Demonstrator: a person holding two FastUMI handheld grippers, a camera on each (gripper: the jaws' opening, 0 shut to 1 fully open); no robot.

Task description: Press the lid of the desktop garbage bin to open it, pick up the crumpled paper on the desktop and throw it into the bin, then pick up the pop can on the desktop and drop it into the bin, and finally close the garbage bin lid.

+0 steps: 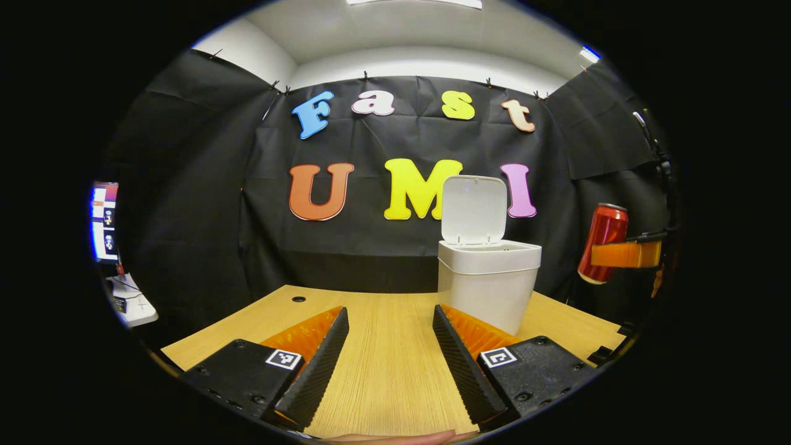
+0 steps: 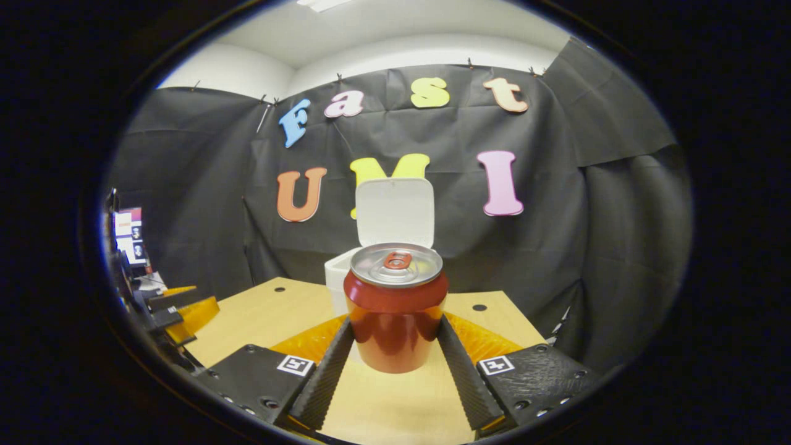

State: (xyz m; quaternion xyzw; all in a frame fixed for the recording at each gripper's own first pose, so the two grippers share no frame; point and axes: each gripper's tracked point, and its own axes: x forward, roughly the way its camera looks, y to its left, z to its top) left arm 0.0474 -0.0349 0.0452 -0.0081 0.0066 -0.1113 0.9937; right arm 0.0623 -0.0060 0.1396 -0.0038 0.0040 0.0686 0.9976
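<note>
Bin stood right of centre in the left gripper view, white, on the wooden tabletop, with lid raised upright behind the opening. Judged from that: first step done. Saw no crumpled paper on the bare wood in either view; probably already inside the bin, though could not see into it to confirm.

Pop can sat at lower centre of the right gripper view, red, upright, silver top and tab facing up. Right gripper clamped it, fingers pressed to its sides low on the body, one on each flank. Looked lifted clear of the tabletop, the base hanging above the wood. Bin and open lid showed directly behind the can, in line with it but apart from it.

Same can appeared at the right edge of the left gripper view, tilted slightly, held in the air beside the bin and roughly level with its rim, not yet over the opening.

Left gripper at the bottom of its own view, fingers spread wide, nothing between them but bare wood. Hung low over the tabletop, in front of the bin and to its left.

Left to do, as judged: carry the can over the opening, release it, then press the lid down shut.
</note>
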